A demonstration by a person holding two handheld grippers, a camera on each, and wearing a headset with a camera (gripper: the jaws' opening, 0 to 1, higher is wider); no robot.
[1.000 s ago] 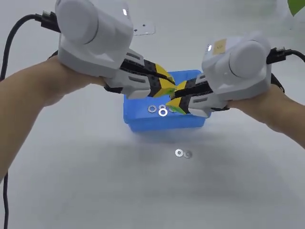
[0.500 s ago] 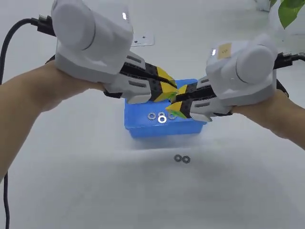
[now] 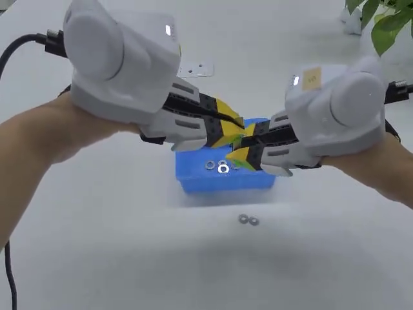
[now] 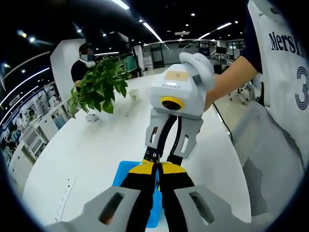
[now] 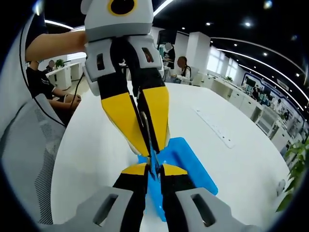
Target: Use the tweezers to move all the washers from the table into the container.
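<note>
A blue container (image 3: 226, 183) sits on the white table with several washers (image 3: 222, 168) inside. Two more washers (image 3: 248, 220) lie on the table just in front of it. My left gripper (image 3: 235, 129) and right gripper (image 3: 242, 151) meet tip to tip above the container. In the right gripper view, thin metal tweezers (image 5: 151, 145) run between the left gripper's (image 5: 147, 142) yellow jaws down into my right gripper (image 5: 153, 171), and both are shut on them. The left gripper view has my left gripper (image 4: 157, 169) shut, nose to nose with the right gripper (image 4: 162, 155), over the container (image 4: 123, 174).
A white power strip (image 3: 195, 67) lies on the table behind the container. A potted plant (image 3: 381, 19) stands at the far right corner. People sit at desks in the background of the right gripper view. Bare table (image 3: 161, 258) spreads in front of the washers.
The head camera has shifted, so the container sits lower and further right in the picture. The grippers stay joined over the container, and the two table washers have not moved.
</note>
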